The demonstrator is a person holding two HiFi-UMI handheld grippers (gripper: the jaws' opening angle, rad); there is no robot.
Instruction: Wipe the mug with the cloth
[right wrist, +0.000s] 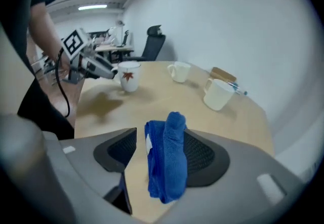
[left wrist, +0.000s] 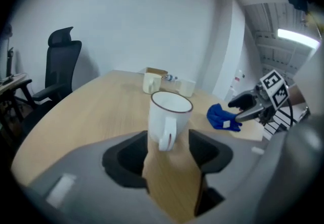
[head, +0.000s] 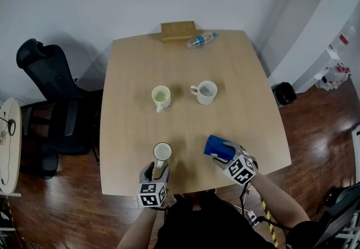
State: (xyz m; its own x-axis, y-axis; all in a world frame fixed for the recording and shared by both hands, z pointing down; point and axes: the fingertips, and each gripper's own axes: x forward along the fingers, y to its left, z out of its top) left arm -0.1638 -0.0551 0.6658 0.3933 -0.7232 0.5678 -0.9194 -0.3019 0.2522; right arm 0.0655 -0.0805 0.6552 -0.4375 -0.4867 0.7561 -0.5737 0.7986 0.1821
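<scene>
Mug (left wrist: 169, 117) upright on table (head: 236, 73), between the jaws of left gripper (head: 157, 170), handle turned back toward the gripper's throat. Jaws spread wide, pads flanking the body without pressing, so borne by its own base and not by any grip. Probably parked close to the near edge for easy reach and a square clamp across the body. Farther out beyond those jaws, cream mug (head: 161, 96) and white mug (head: 205, 91), well apart from both grippers and likely no part of this step. Over to the right: cloth (right wrist: 167, 160), blue, bunched into a tall fold, standing between the jaws of right gripper (head: 226, 156), nearer the right-hand pad with a clear gap on the other side. Jaws apart here too, nothing pinched. Bunched thick presumably so that closing catches a firm wad for rubbing. No wiping under way; whether finished or yet to start, impossible to tell.
</scene>
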